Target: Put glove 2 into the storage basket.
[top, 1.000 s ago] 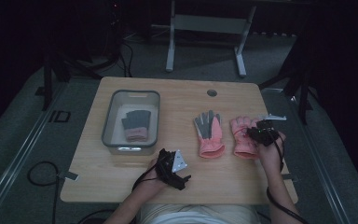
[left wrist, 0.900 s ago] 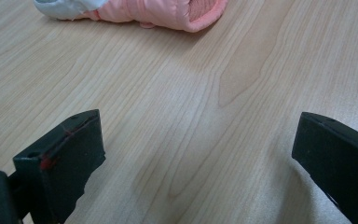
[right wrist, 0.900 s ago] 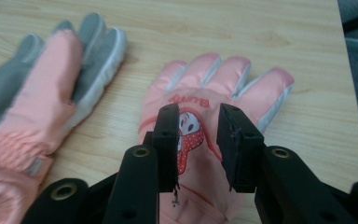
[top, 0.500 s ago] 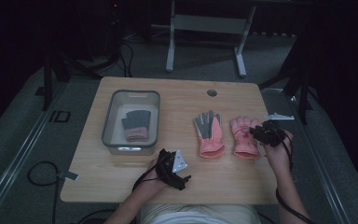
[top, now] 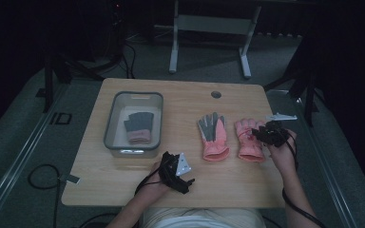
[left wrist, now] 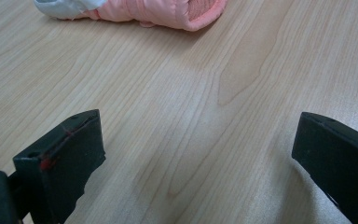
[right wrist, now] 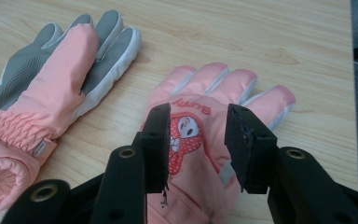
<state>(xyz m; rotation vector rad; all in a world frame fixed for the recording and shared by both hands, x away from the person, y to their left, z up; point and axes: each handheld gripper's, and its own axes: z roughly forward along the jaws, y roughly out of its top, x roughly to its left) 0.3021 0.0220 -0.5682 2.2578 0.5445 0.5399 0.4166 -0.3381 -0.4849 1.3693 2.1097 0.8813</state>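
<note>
The right tongs [right wrist: 196, 140] hang just above the back of the right glove [right wrist: 205, 140], jaws partly spread with nothing between them. That glove lies flat on the surface [top: 180, 102], beside the palm-up left glove [top: 214, 135]; a third glove [top: 138, 127] sits in the bin [top: 110, 124]. My guess is a pickup comes next: lower straight down, pinch a fold of the padded back near the cartoon patch, and take enough fabric to hold. The left tongs [top: 177, 172] rest spread wide, empty, near the front edge.
</note>
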